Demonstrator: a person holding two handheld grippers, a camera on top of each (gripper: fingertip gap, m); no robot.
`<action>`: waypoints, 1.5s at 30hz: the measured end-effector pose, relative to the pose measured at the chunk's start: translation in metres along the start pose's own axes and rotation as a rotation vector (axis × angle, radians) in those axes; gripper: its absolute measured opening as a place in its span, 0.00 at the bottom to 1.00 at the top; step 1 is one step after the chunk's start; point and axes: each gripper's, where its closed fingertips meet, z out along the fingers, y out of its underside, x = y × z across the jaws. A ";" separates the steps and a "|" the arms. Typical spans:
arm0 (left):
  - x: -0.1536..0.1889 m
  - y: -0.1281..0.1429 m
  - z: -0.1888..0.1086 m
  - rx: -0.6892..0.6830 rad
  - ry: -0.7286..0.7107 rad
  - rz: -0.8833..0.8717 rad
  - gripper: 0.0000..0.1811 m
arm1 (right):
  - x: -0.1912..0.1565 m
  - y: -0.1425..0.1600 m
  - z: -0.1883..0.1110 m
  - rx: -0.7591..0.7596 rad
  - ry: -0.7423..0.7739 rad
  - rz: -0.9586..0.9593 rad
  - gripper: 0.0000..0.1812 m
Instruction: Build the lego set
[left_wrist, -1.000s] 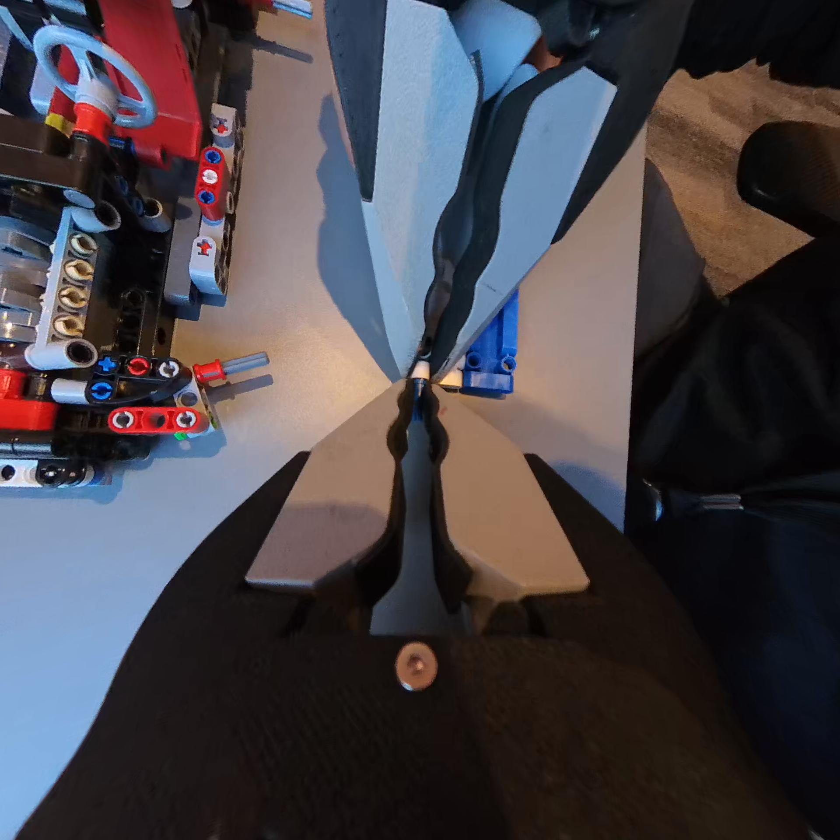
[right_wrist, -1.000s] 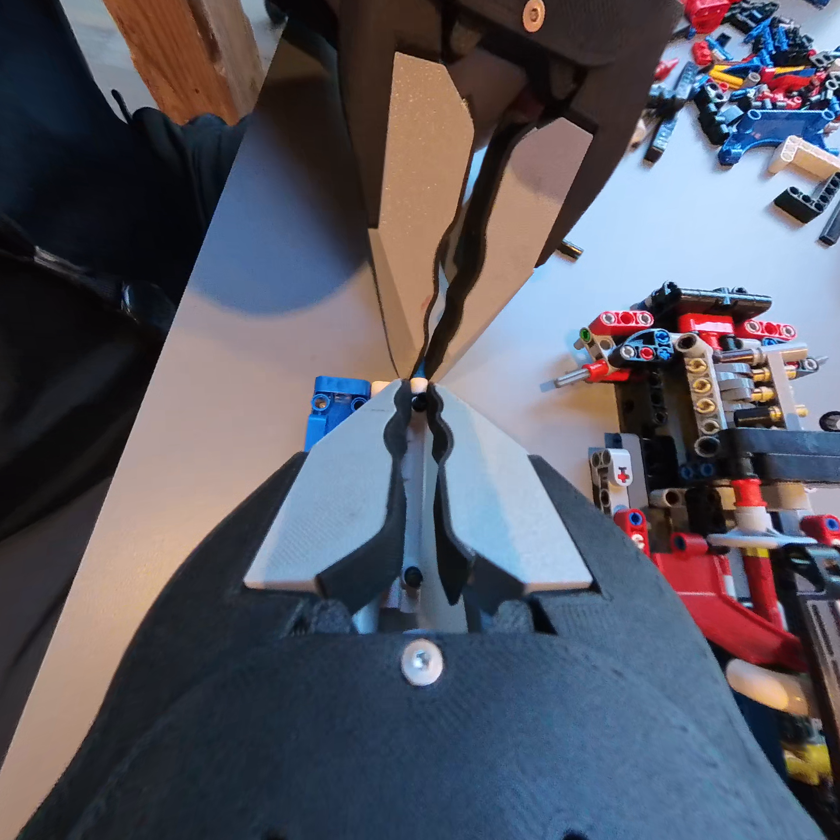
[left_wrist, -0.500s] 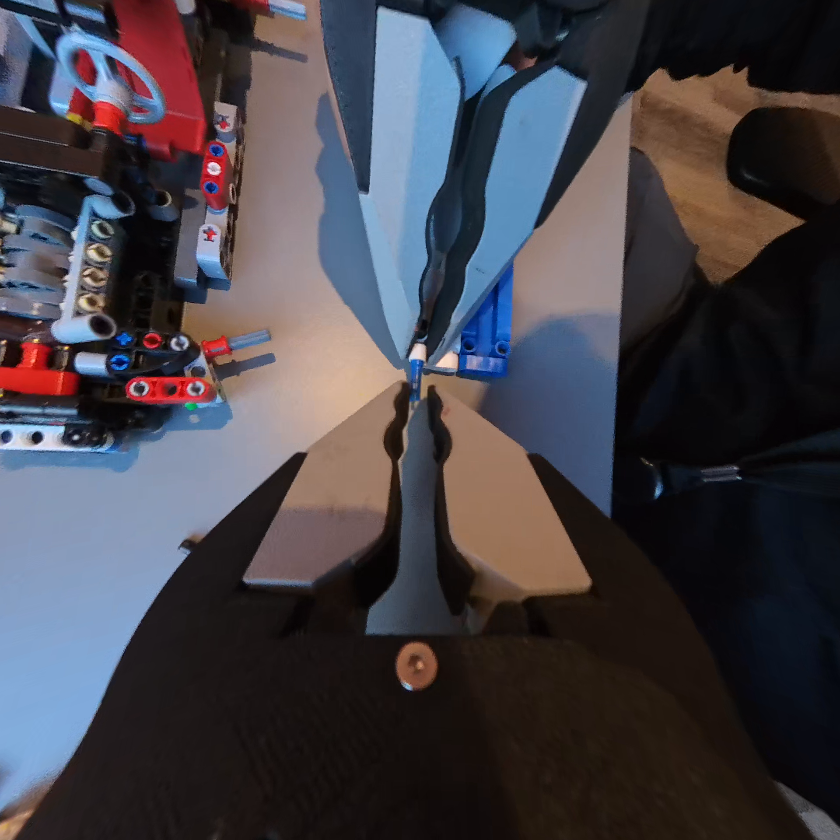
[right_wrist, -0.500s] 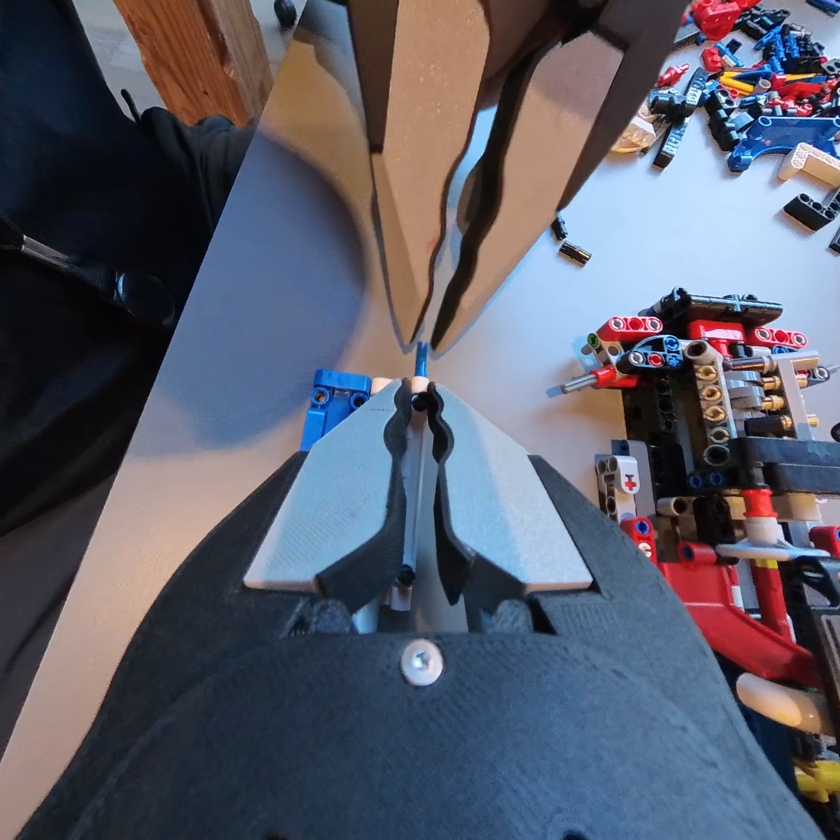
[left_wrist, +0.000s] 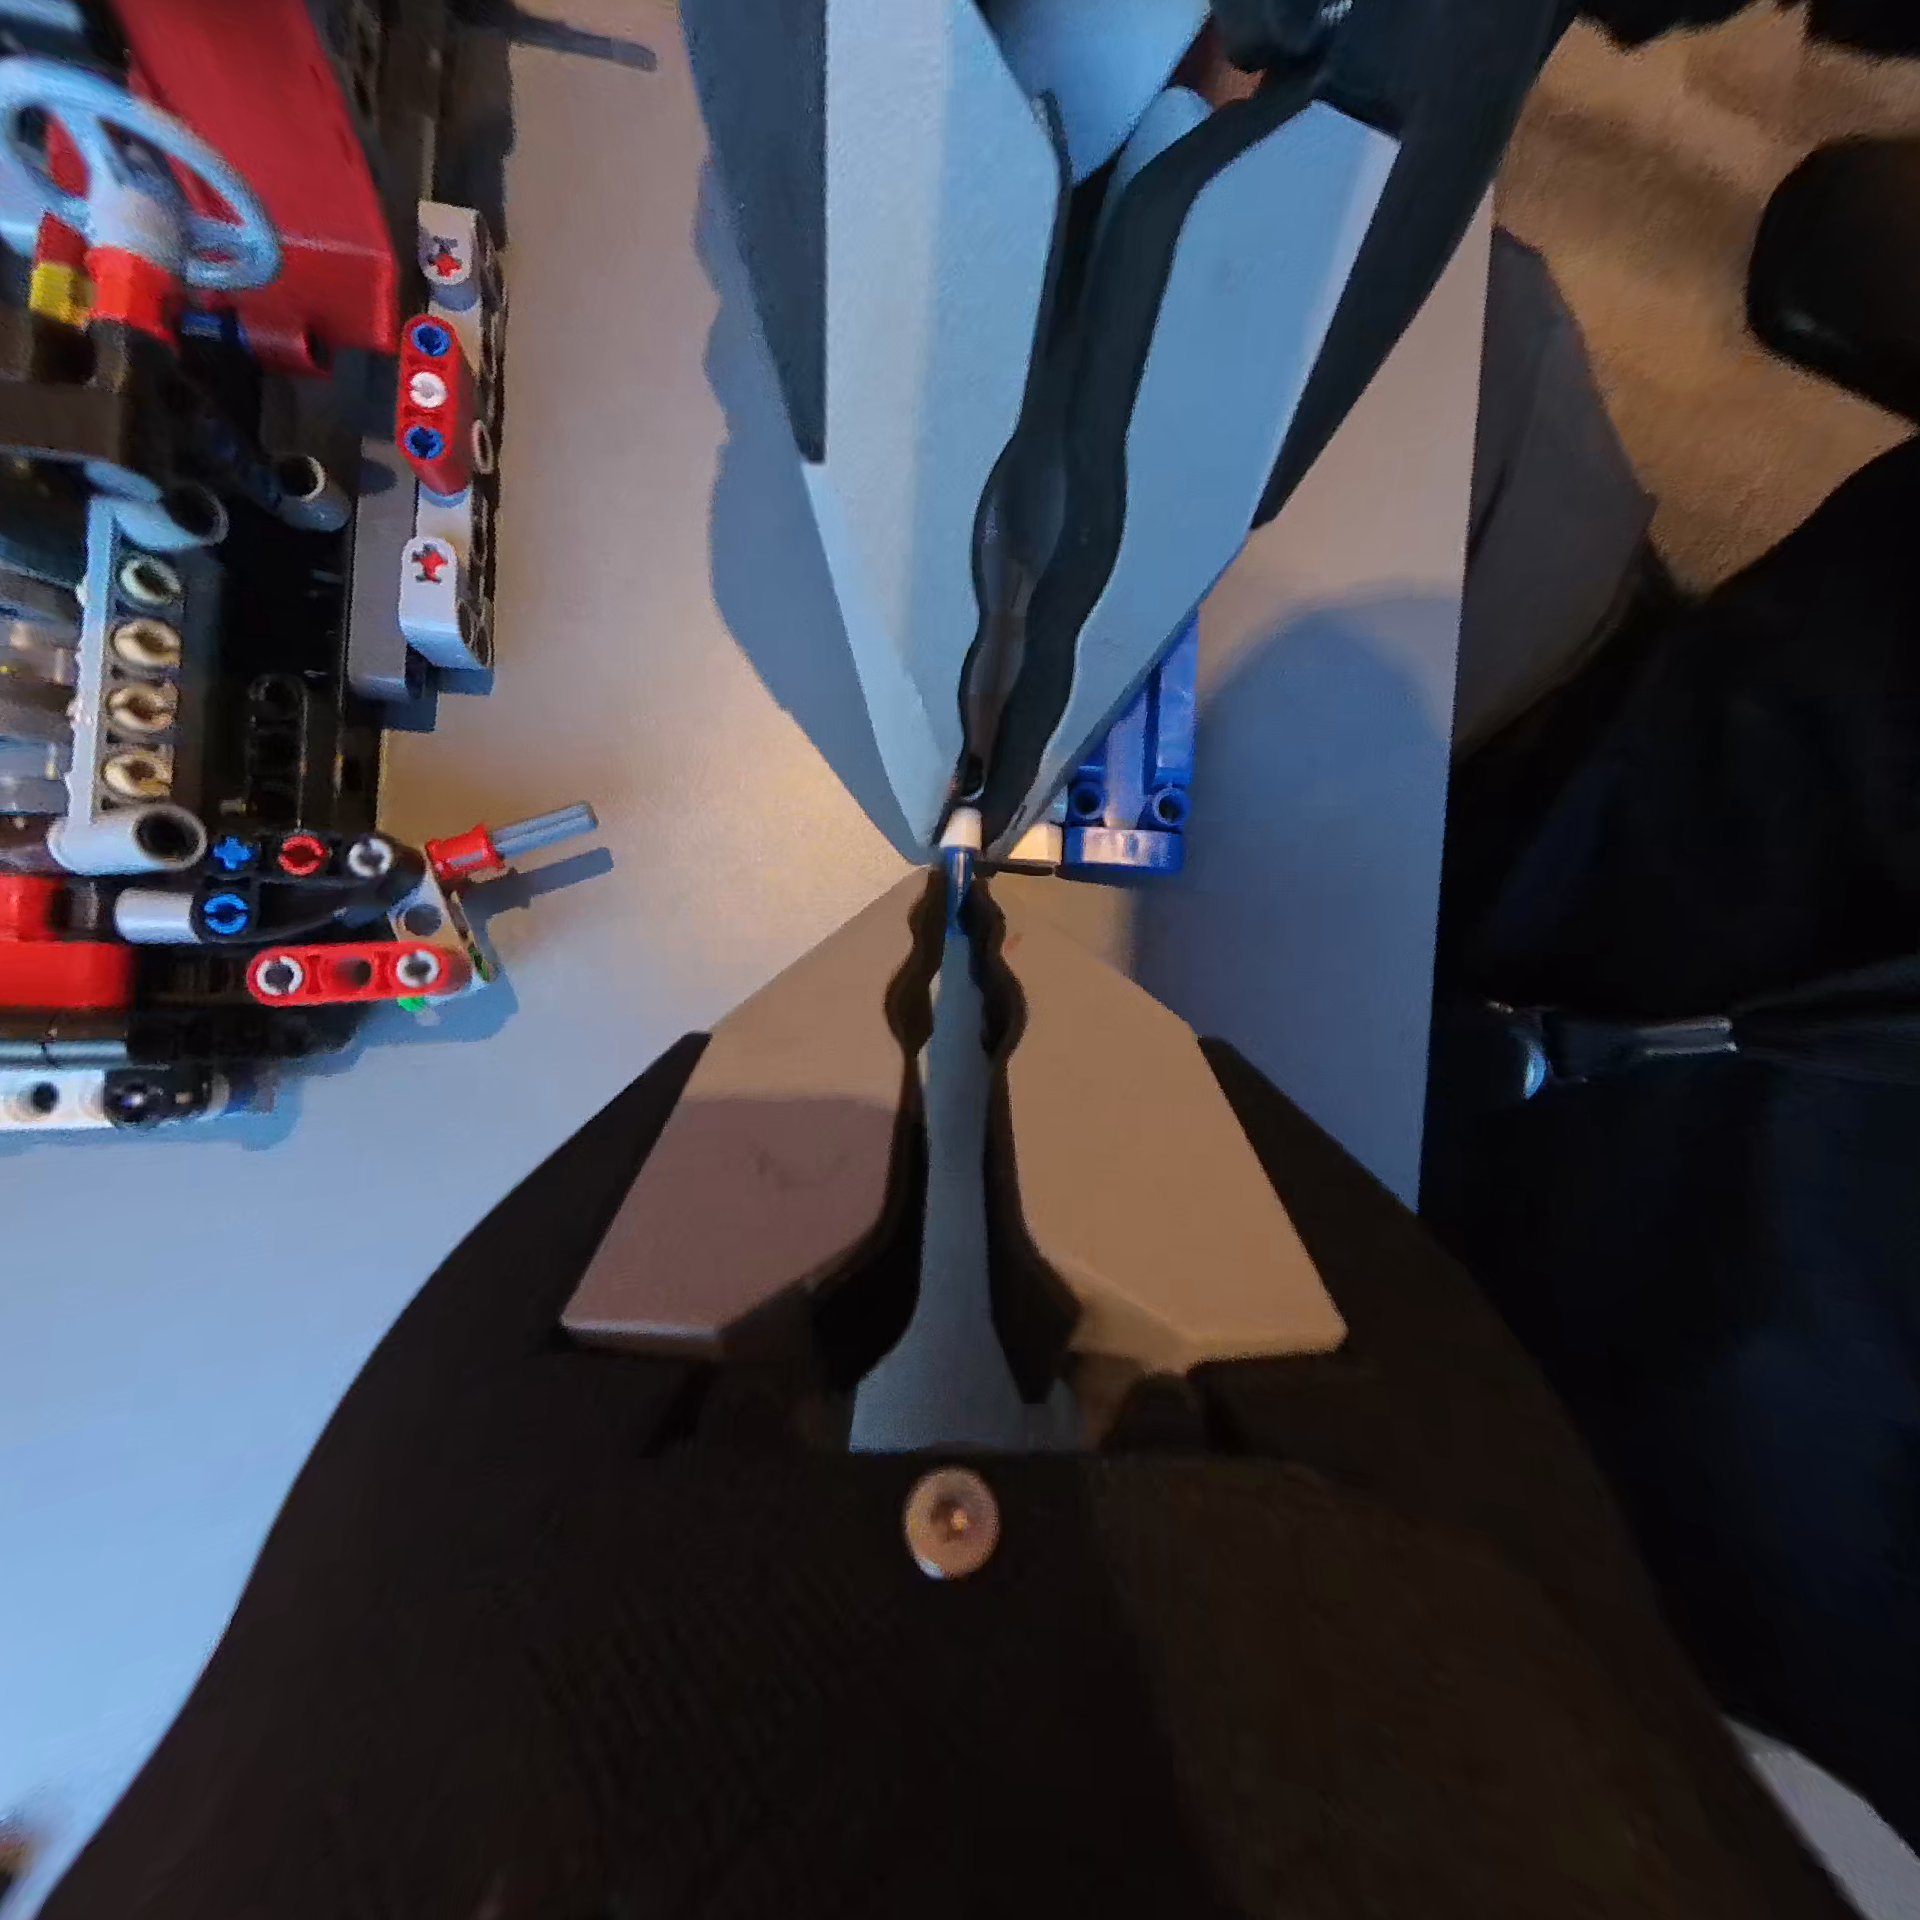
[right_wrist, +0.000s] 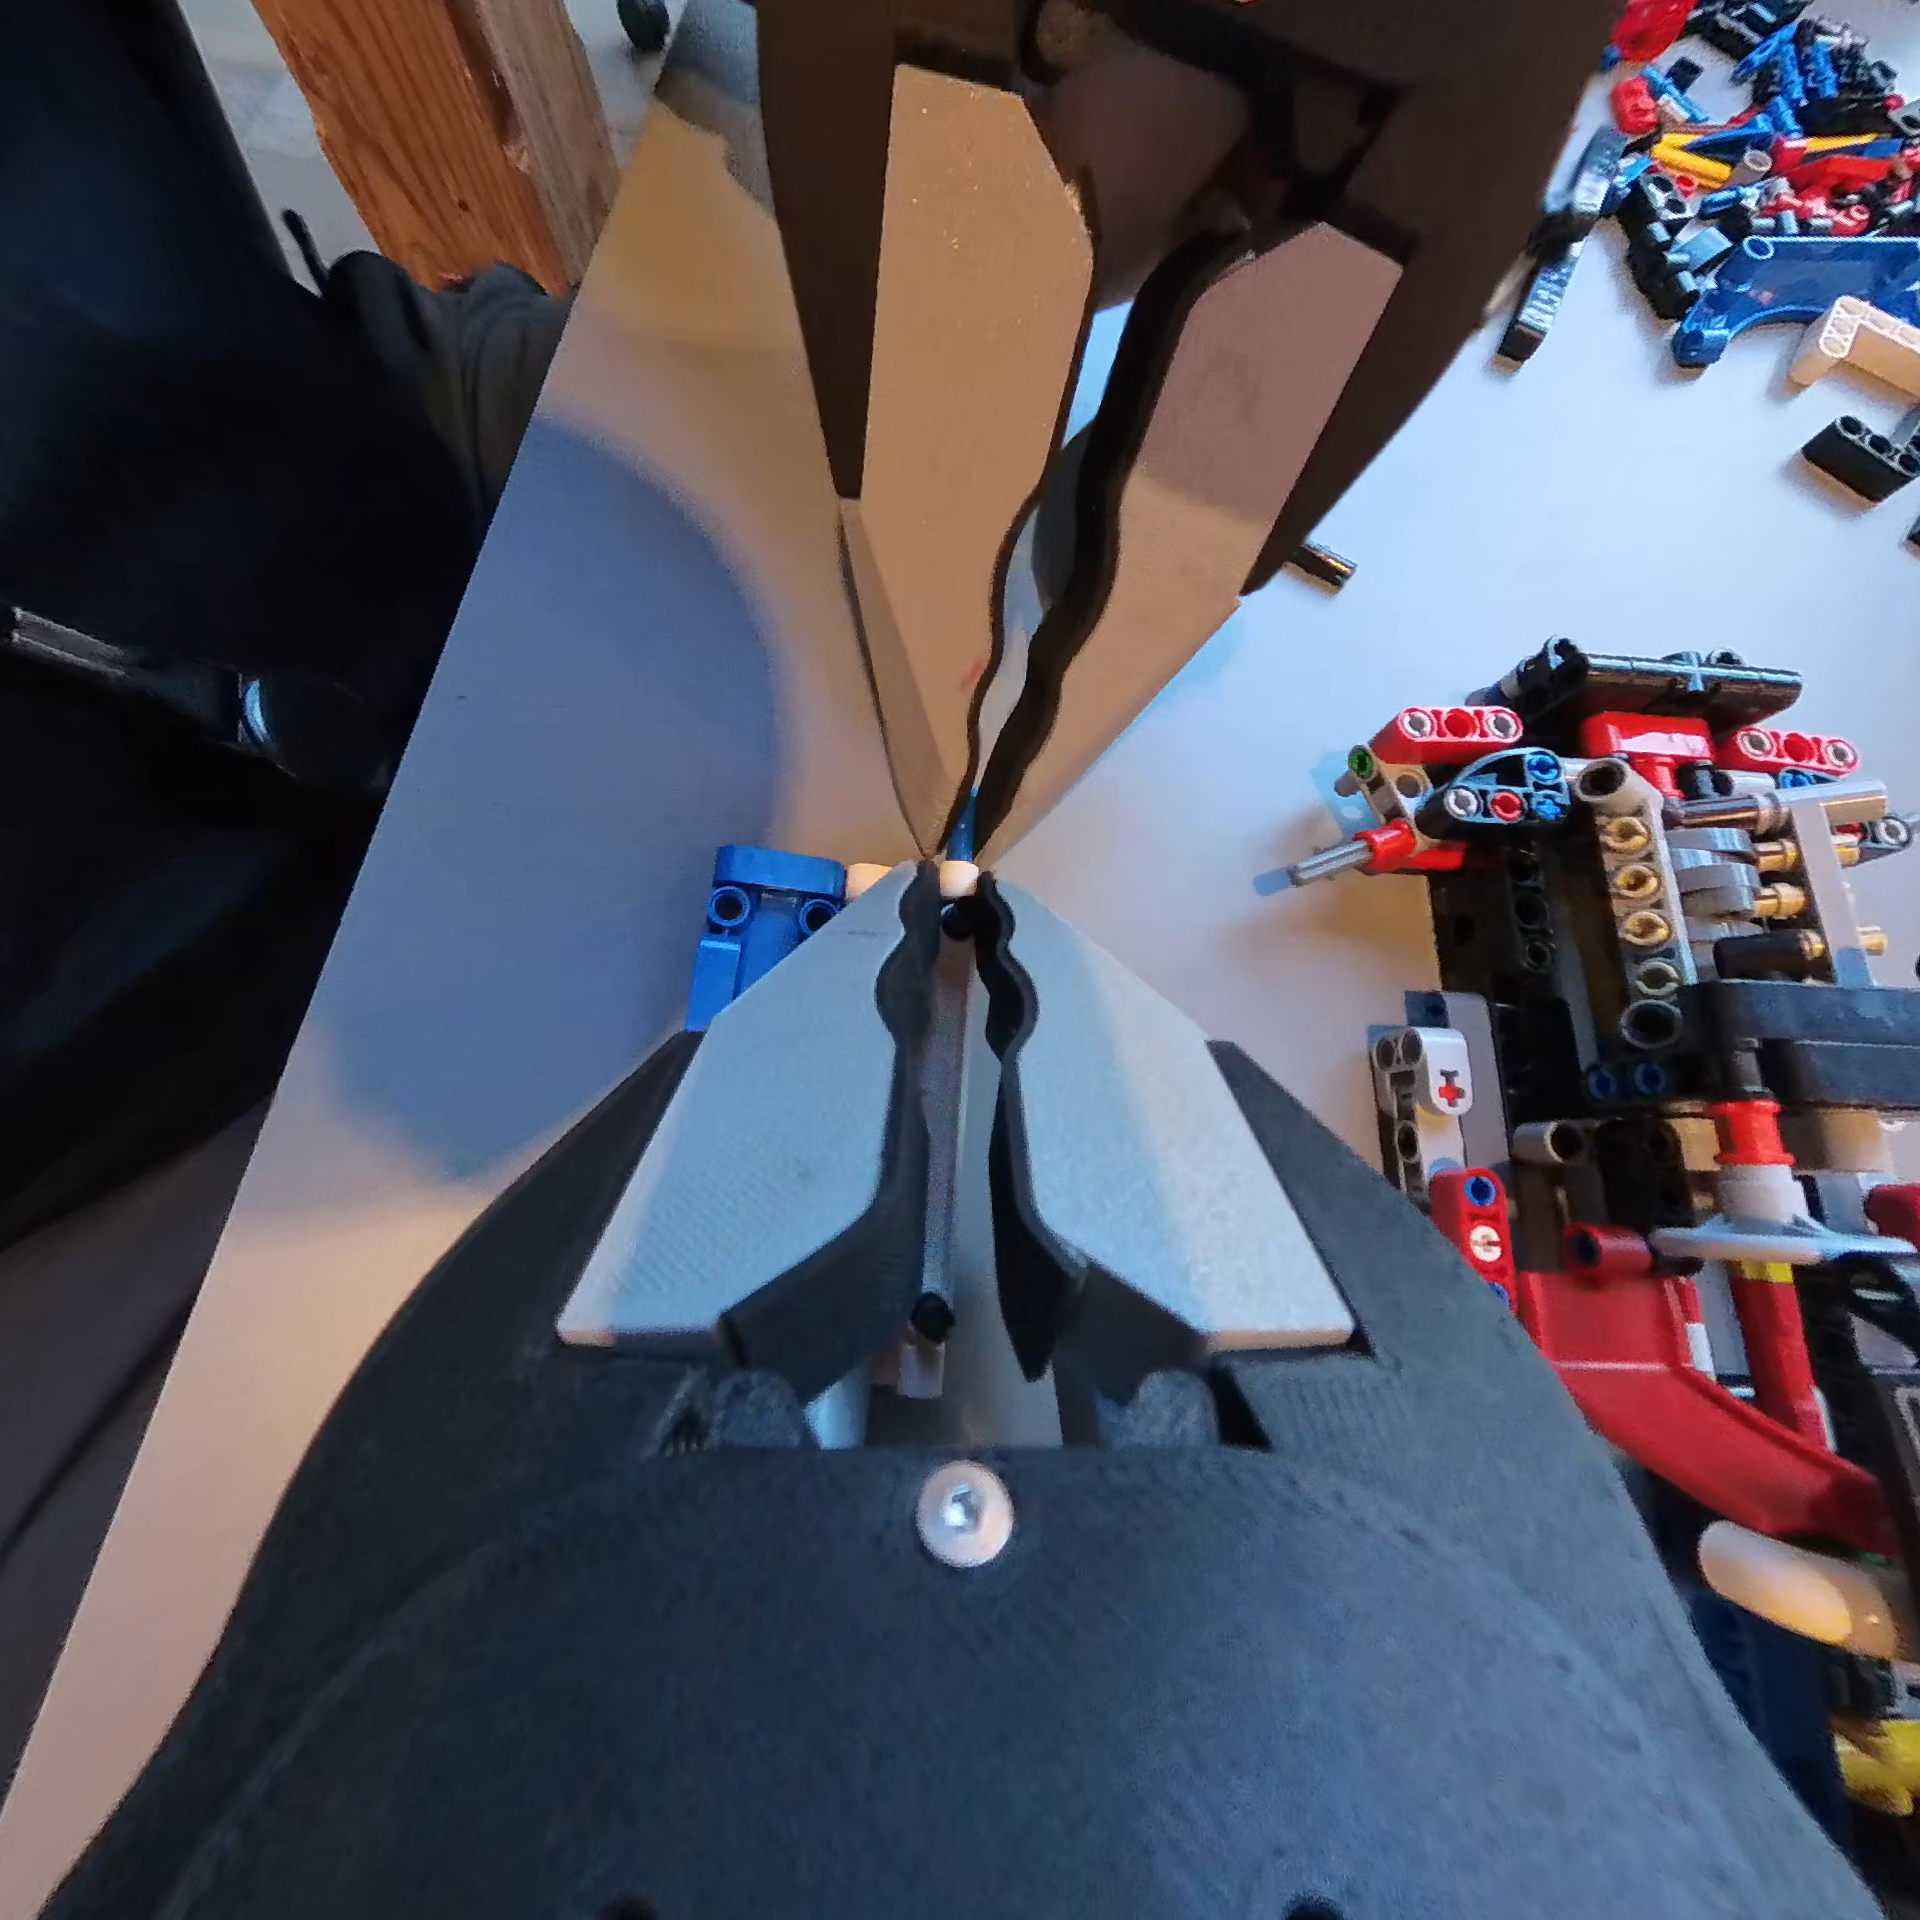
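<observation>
While your two grippers meet tip to tip above the grey table (left_wrist: 644, 727), each is clenched on its own small part. Your left gripper (left_wrist: 958, 906) pinches a thin blue pin (left_wrist: 957, 878) at the very tips of its fingers; the pin's long axis runs straight out along the fingers, its free end pointing away from you into the cream-tipped end of the piece opposite. Your right gripper (right_wrist: 951, 896) grasps a long grey axle assembly (right_wrist: 940, 1122), which lies lengthwise in the channel between its fingers, one black bush near the palm and a cream bush (right_wrist: 956, 876) poking out beyond the tips, aimed at the left gripper. In the right wrist view the blue pin (right_wrist: 966, 816) touches that cream bush end-on, so both parts share one line. Take the blue beam (left_wrist: 1138, 779) as your landmark: it lies flat on the table just beside the meeting point, towards the table's edge, its long axis roughly parallel to the grippers, with a cream peg (left_wrist: 1034, 844) at its near end. The half-built red and black model (left_wrist: 187, 582) stands well apart from the beam, on the opposite side of the grippers, with a grey axle in a red bush (left_wrist: 509, 840) sticking out towards the beam. A loose pile of parts (right_wrist: 1756, 187) lies farther still from the beam, beyond the model.
</observation>
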 end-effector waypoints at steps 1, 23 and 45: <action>0.000 0.000 0.000 0.026 0.009 -0.016 0.01 | 0.000 0.000 0.000 0.001 -0.005 0.007 0.02; -0.025 0.071 -0.073 0.241 -0.339 -0.088 0.20 | 0.013 -0.011 -0.024 0.132 0.028 0.105 0.17; -0.074 0.055 -0.112 0.392 -0.626 0.085 0.09 | 0.073 -0.020 -0.086 0.399 0.376 0.108 0.19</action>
